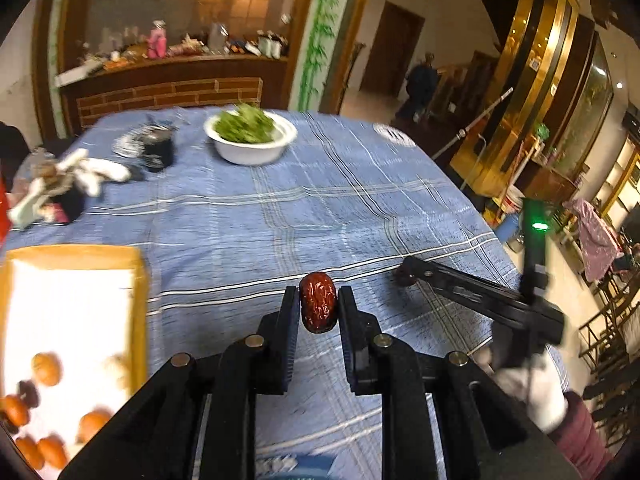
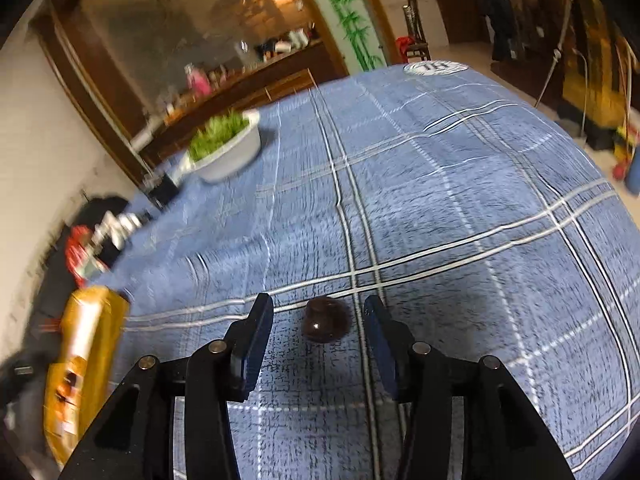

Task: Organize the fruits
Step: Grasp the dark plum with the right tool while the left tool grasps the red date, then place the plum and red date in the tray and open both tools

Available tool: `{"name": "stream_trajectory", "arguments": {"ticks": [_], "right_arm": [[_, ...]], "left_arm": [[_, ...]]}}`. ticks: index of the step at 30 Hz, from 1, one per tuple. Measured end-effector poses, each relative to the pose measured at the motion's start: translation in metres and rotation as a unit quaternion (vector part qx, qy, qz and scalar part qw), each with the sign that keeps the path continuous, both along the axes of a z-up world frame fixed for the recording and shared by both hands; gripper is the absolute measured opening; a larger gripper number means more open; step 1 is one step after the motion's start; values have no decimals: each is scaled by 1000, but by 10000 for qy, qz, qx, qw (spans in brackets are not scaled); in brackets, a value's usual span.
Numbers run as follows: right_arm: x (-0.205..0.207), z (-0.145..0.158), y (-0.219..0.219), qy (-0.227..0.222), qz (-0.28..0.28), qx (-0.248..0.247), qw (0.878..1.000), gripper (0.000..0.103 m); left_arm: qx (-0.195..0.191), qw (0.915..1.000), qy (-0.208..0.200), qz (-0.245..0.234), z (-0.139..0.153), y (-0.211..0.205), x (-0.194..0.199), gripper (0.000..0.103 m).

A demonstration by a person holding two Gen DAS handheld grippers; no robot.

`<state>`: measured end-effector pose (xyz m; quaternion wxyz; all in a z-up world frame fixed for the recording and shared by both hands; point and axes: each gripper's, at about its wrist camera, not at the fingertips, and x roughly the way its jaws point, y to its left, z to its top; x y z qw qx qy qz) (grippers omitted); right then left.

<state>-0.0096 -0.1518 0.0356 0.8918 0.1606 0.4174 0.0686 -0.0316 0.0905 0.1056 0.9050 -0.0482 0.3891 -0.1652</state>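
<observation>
My left gripper is shut on a wrinkled red date and holds it above the blue plaid tablecloth. A yellow-rimmed white tray at the lower left holds several small orange fruits and dark dates. My right gripper is open, its fingers on either side of a dark round fruit that lies on the cloth. The right gripper also shows in the left wrist view, at the right. The tray's yellow edge shows at the left of the right wrist view.
A white bowl of green leaves stands at the far side of the table; it also shows in the right wrist view. White gloves and dark clutter lie at the far left. The table edge drops off at the right.
</observation>
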Motion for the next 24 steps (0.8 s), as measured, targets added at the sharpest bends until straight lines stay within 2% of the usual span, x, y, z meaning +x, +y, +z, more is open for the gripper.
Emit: {"name": "stream_trajectory", "arguments": {"ticks": [1,3,4,9,11,14,18,24], "right_arm": [[4,-4,5,107,1,-155,9998,51],[8,-9,12,213,-37,-462,9987,40],[6,-9,13,214,-50,-577,9981,26],[-16,8,8,66,-54,-26,10000,26],[-29,17,11,-2,79,342,9994,26],[-49,30,28,-51,449,1109,9928,26],[-67,43,74,-42,1048,1716,9796,27],[-88,51,174,66,2087,1857,9602,27]], "left_arm": [[-36,10000,-32,63,3,8,-6,18],[-164,9997,-36,200,8,26,-18,18],[-248,9993,-36,288,10,38,-24,18],[-690,9951,-5,713,12,96,-52,18],[-918,9916,40,905,10,122,-62,18],[-1049,9870,45,1220,6,152,-72,19],[-1113,9797,111,1663,-5,192,-87,19],[-746,9718,238,2225,-24,229,-99,19]]}}
